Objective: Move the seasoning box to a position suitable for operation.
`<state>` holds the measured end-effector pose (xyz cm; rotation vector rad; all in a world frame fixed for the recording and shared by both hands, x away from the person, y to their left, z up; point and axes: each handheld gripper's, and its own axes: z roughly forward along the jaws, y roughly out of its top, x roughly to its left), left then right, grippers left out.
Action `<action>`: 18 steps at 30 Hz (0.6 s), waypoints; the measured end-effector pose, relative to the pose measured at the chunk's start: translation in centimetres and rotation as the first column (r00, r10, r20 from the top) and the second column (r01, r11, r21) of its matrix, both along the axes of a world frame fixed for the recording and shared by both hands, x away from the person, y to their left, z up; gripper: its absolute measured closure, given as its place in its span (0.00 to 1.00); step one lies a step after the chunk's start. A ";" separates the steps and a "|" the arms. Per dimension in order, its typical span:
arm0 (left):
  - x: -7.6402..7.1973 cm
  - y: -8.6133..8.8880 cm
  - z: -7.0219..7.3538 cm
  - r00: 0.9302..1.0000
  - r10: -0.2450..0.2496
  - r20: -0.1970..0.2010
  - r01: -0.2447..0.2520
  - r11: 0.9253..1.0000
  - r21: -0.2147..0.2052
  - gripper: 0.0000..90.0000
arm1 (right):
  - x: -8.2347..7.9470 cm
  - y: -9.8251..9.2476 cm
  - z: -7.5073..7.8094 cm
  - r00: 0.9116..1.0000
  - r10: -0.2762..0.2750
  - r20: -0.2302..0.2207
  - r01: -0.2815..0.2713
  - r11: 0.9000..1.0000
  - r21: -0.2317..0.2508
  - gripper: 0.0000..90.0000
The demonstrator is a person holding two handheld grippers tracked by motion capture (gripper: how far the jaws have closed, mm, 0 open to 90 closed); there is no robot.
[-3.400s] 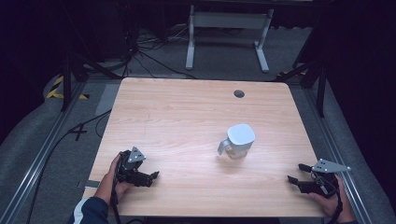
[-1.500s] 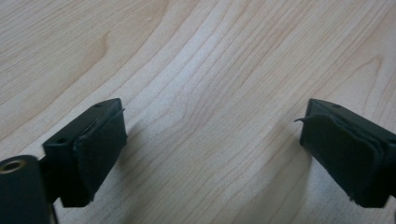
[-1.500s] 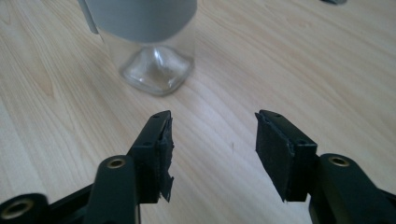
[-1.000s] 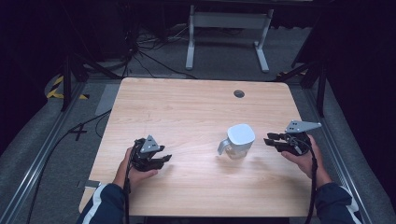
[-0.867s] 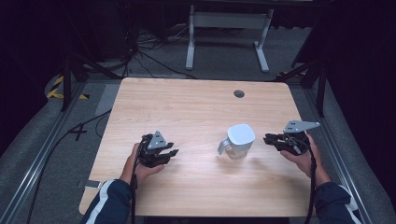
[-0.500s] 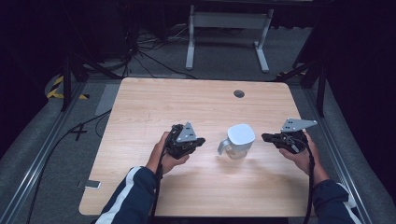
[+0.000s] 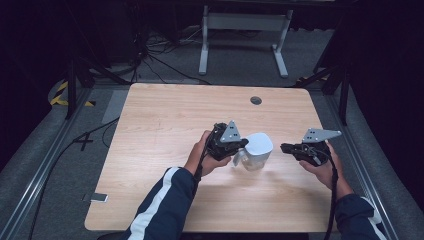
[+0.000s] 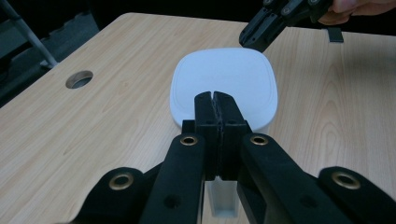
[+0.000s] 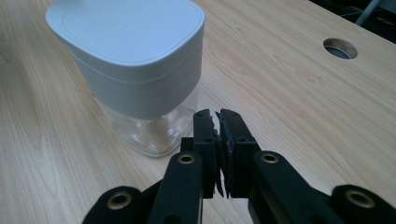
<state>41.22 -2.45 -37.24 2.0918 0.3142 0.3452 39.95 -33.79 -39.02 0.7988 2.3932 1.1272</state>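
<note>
In the high view, a clear jar with a white lid [image 7: 256, 150] is seen standing upright on the wooden worktop [image 7: 165, 130], right of centre, with the left gripper [image 7: 234, 145] brought up against its left side and the right gripper [image 7: 289, 148] held near it on the right, a little apart. In the left gripper view, the jaws are pressed together with nothing between them, their tips poised just above the near edge of the lid [image 8: 224, 84]; a clear handle seems to lie beneath the jaws, though it is mostly hidden. For the step in hand, judged to be a first grasp on the jar, the jaws would have to be opened before anything can be taken, and the jar steadied at its body while the lid is handled, since a push from closed jaws could slide or tip it. In the right gripper view, the jaws are likewise closed on nothing, pointing at the lower glass body of the jar [image 9: 144, 130], just short of it. Around it, only a round cable hole [image 9: 340, 48] is found in the worktop, well apart; nothing stands in the way except each gripper for the other.
</note>
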 end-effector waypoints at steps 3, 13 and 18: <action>0.3 -0.7 -0.2 1.000 -0.001 -0.013 0.001 1.000 0.009 1.00 | 0.0 0.0 -0.1 1.000 0.001 0.000 -0.001 1.000 -0.001 0.92; 0.3 -0.7 -0.8 1.000 0.000 -0.015 0.000 1.000 -0.023 1.00 | -0.2 0.0 0.0 1.000 -0.018 0.019 0.018 1.000 0.005 0.87; 0.2 -0.5 -1.0 1.000 -0.006 -0.019 0.005 0.999 -0.044 1.00 | -0.3 0.1 0.2 0.999 -0.022 0.029 0.022 1.000 0.008 0.89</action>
